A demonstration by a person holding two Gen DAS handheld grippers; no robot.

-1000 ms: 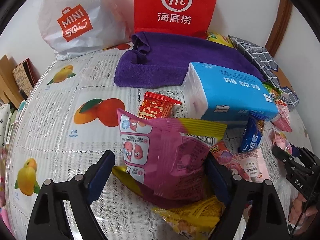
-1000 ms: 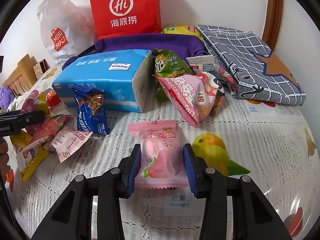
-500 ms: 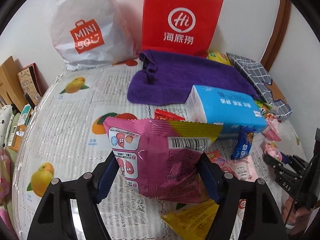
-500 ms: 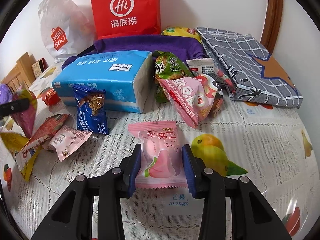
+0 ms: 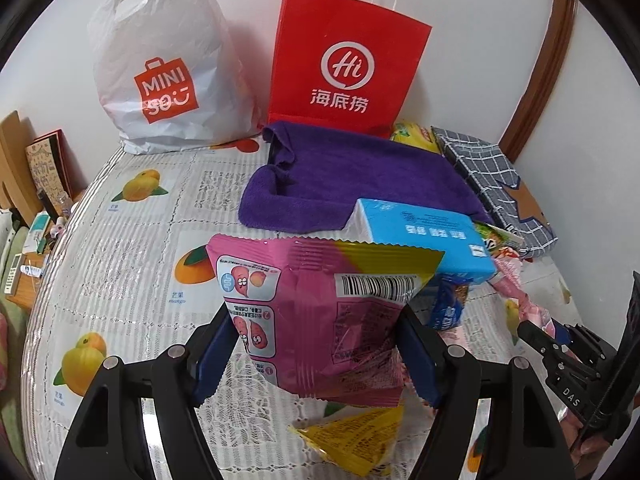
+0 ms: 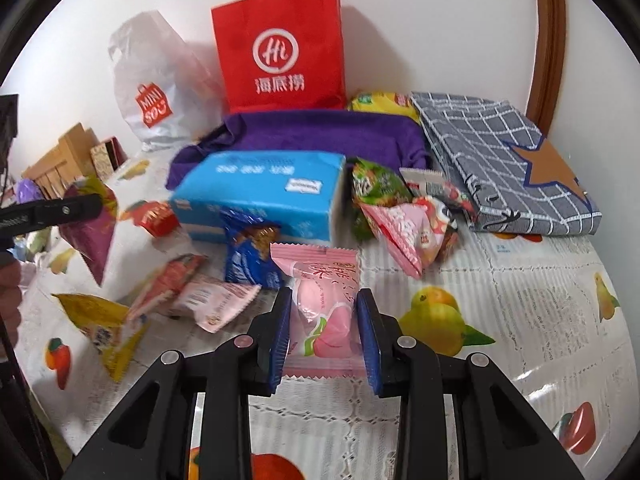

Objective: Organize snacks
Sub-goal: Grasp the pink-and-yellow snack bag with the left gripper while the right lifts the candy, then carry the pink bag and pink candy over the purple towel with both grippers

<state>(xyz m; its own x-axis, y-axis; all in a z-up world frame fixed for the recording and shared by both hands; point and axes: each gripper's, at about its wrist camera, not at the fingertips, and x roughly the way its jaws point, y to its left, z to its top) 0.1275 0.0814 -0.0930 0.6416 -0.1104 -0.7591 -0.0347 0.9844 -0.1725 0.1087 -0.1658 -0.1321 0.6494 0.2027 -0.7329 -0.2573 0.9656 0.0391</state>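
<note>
My left gripper (image 5: 314, 320) is shut on a magenta and yellow snack bag (image 5: 320, 280) and holds it upright above the fruit-print tablecloth (image 5: 132, 264). A yellow snack bag (image 5: 356, 436) lies under it on the table. The jaws of my right gripper (image 6: 324, 300) are closing, and the pads press both sides of a pink candy packet (image 6: 320, 276) held just off the cloth. In the right wrist view, the left gripper's finger (image 6: 60, 210) shows at the left edge with the magenta bag (image 6: 94, 232).
A blue tissue pack (image 6: 260, 192) lies mid-table with several small snacks around it: a blue one (image 6: 248, 252), a green one (image 6: 376, 184) and a pink one (image 6: 404, 232). Behind are a purple towel (image 5: 348, 176), a red paper bag (image 5: 344, 68), a white plastic bag (image 5: 160, 72) and a checked cloth bag (image 6: 500, 152).
The left gripper closed on the magenta bag and raised it off the yellow bag. The right jaws narrowed onto the pink packet and lifted it slightly.
</note>
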